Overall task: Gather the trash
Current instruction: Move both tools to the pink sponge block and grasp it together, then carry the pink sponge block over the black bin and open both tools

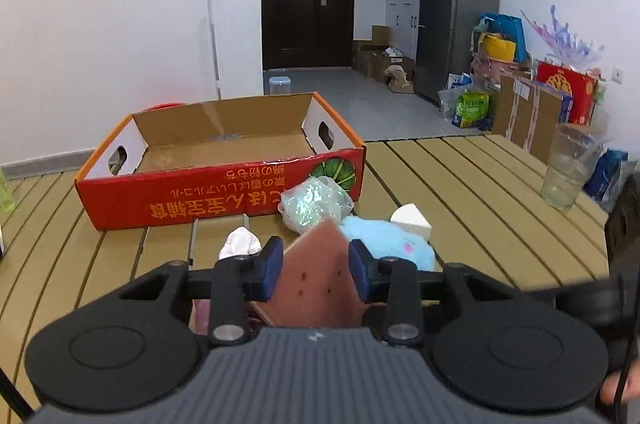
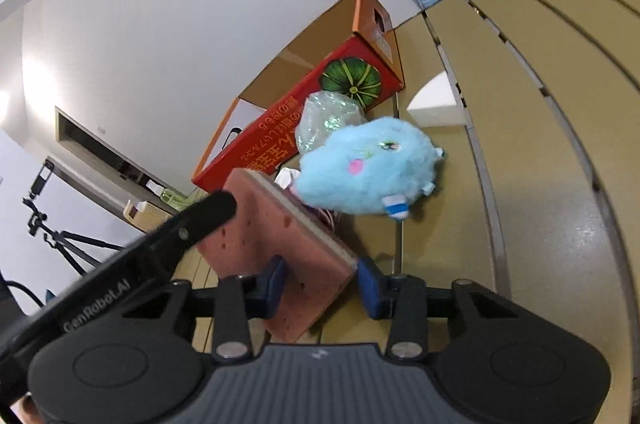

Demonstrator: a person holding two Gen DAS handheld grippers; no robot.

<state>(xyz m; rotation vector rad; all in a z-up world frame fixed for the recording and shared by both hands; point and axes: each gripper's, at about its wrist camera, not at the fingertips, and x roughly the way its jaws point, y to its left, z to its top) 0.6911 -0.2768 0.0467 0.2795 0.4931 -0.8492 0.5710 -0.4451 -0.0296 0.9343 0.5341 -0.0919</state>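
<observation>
Pink sponge block (image 1: pixel 316 276) is sitting between the blue pads of the left gripper (image 1: pixel 316 264), both pads pressing its faces, so that gripper is holding it. Right gripper (image 2: pixel 320 284) is straddling the same block (image 2: pixel 276 244): left pad touching, right pad showing a sliver of gap, so whether it is gripping I cannot tell.

Red cardboard box (image 1: pixel 224 192) is standing just ahead on the slatted table (image 1: pixel 480 192), open top facing up, interior looking bare. Probably the collection bin.

Step in hand, as I judge it: carrying the block up and over the near wall of the box. To do it well, one gripper should be letting go before the lift, otherwise the two are fighting. Keep the squeeze light; sponge deforms and can spring out.

Clutter ahead: crumpled plastic bag (image 1: pixel 316 202) touching the box wall, blue plush toy (image 1: pixel 384 240) and white wedge (image 1: pixel 412 218) to the right, white tissue (image 1: pixel 240 242) to the left. Lifting straight up is clearing all of them. Clear cup (image 1: pixel 568 164) is standing well apart near the right table edge; open slats lie between.
</observation>
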